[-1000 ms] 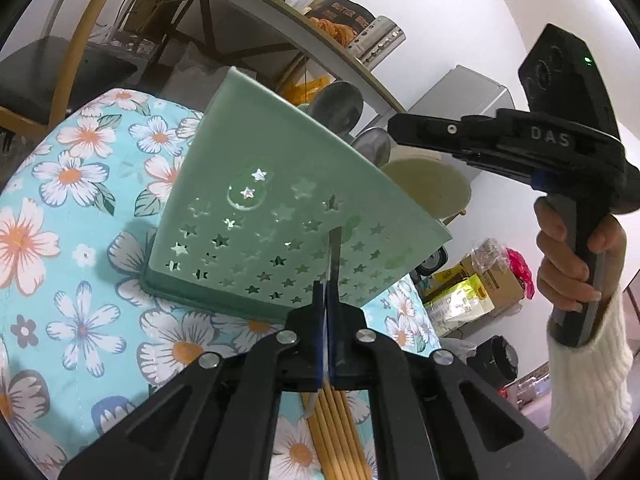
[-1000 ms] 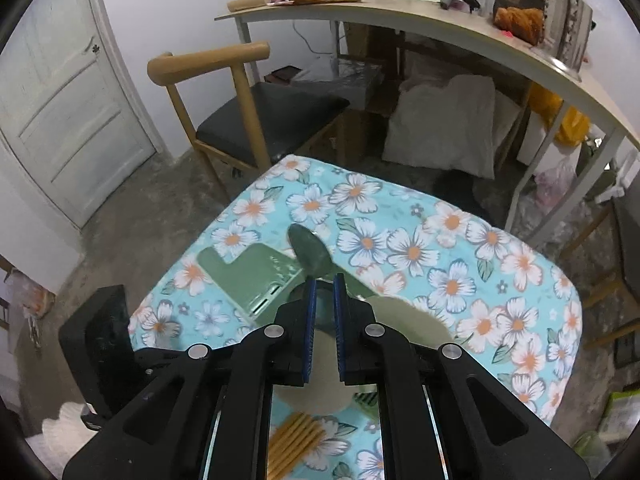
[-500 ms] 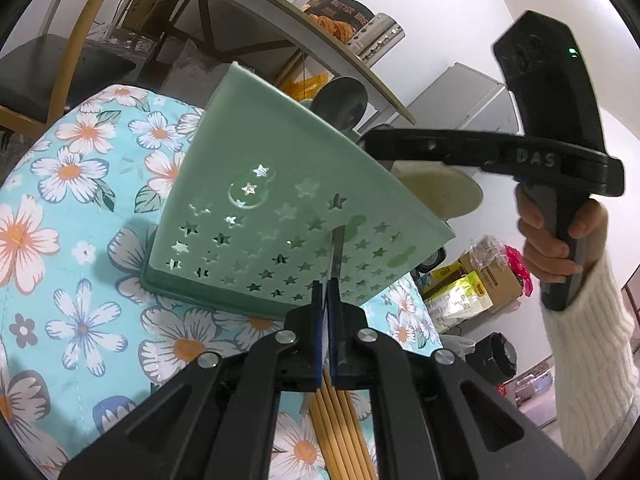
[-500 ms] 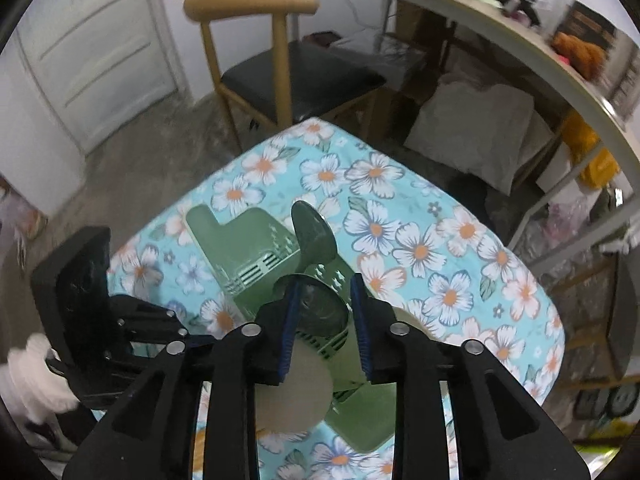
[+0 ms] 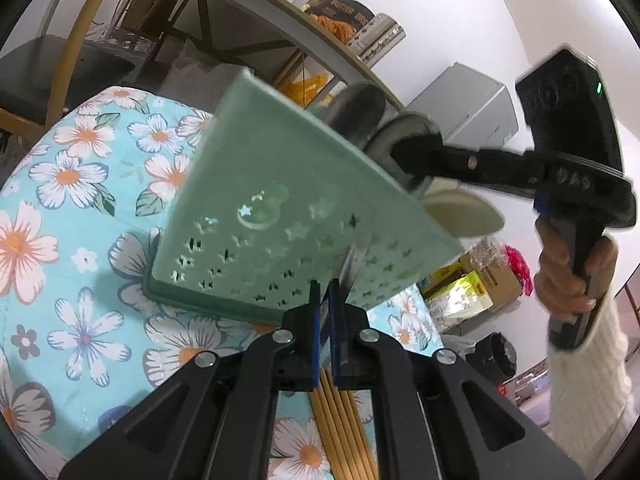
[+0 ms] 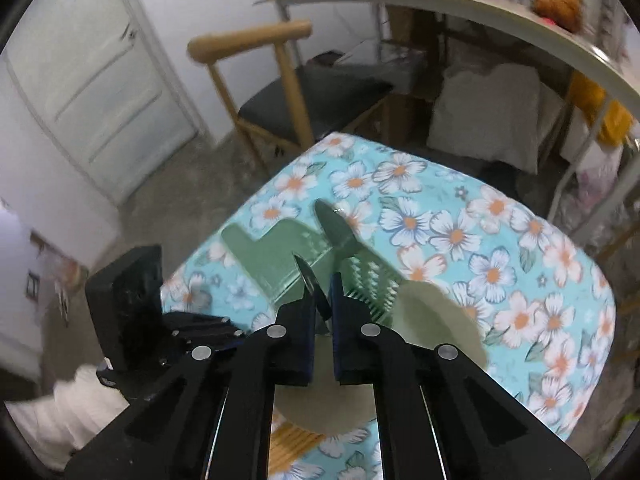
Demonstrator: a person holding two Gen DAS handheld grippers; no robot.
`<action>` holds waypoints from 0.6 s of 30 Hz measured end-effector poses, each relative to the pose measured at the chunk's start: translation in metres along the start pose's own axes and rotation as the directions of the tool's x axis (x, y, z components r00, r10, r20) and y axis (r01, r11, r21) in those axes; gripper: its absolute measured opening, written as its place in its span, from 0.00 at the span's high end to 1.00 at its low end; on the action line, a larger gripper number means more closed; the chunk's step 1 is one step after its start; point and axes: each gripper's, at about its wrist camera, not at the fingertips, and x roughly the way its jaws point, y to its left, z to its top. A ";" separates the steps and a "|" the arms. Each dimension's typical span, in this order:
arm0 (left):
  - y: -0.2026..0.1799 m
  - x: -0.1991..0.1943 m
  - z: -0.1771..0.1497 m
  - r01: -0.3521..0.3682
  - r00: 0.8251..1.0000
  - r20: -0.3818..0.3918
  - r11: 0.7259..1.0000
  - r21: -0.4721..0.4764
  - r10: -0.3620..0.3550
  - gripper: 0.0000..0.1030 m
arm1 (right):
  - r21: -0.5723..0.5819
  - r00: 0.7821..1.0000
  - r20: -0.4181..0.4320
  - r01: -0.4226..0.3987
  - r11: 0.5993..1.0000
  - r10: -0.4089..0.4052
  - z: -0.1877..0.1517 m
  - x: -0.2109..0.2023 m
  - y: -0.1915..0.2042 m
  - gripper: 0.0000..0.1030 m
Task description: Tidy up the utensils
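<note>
A green plastic utensil holder [image 5: 280, 216] with star-shaped holes stands on the floral tablecloth [image 5: 68, 184]; it also shows in the right wrist view [image 6: 280, 256]. Metal spoons [image 5: 360, 112] and a beige spatula [image 5: 464, 212] stick out of its top. My left gripper [image 5: 326, 288] is shut on a thin metal utensil handle [image 5: 352, 260] right beside the holder's wall. My right gripper [image 6: 324, 296] hovers over the holder, its jaws narrowly apart around a dark spoon [image 6: 314, 284]. Wooden chopsticks [image 5: 340, 432] lie on the cloth below my left gripper.
A wooden chair [image 6: 288, 92] stands behind the table. A long desk [image 6: 460, 4] with clutter runs along the back wall. A white door [image 6: 88, 80] is at the left. Boxes and bags [image 5: 480, 280] lie on the floor past the table's edge.
My right gripper opened half a second ago, dropped closer to the holder top, and its jaws have narrowed again around a spoon. My left gripper has stayed put, shut on the handle.
</note>
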 end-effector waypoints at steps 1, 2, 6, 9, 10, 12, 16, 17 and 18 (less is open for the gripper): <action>0.001 -0.001 0.001 0.006 1.000 0.002 1.000 -0.006 -0.006 0.97 | 0.034 1.000 0.020 0.007 0.999 -0.007 -0.002 -0.001 -0.003 0.96; 0.002 -0.002 0.001 0.009 1.000 0.004 1.000 -0.011 -0.009 0.97 | 0.062 0.999 0.035 0.011 0.998 -0.013 -0.004 -0.002 -0.007 0.96; 0.000 -0.002 0.000 -0.001 1.000 -0.003 1.000 -0.003 0.001 0.97 | 0.156 0.993 0.106 0.032 0.987 -0.049 -0.001 -0.010 -0.021 0.96; -0.003 0.001 -0.002 -0.031 0.999 -0.013 0.999 0.019 0.031 0.97 | 0.187 0.986 0.140 0.061 0.980 -0.088 0.002 -0.014 -0.027 0.96; -0.003 0.002 -0.003 -0.048 0.999 -0.014 0.999 0.024 0.048 0.97 | 0.172 0.986 0.139 0.071 0.982 -0.095 0.002 -0.014 -0.025 0.96; -0.002 0.002 -0.003 -0.054 0.998 -0.009 0.998 0.024 0.055 0.97 | 0.141 0.983 0.132 0.107 0.984 -0.125 0.002 -0.013 -0.019 0.97; 0.000 -0.007 0.001 -0.029 0.999 0.039 1.000 0.007 0.029 0.97 | 0.095 0.967 0.166 0.177 0.980 -0.191 0.002 -0.017 -0.010 0.98; 0.000 -0.008 0.002 -0.024 0.999 0.043 1.000 0.001 0.024 0.97 | 0.113 0.956 0.206 0.190 0.975 -0.210 0.004 -0.025 -0.011 0.97; 0.000 -0.009 0.002 -0.017 0.999 0.045 1.000 -0.004 0.017 0.97 | 0.119 0.951 0.224 0.190 0.975 -0.213 0.004 -0.029 -0.013 0.97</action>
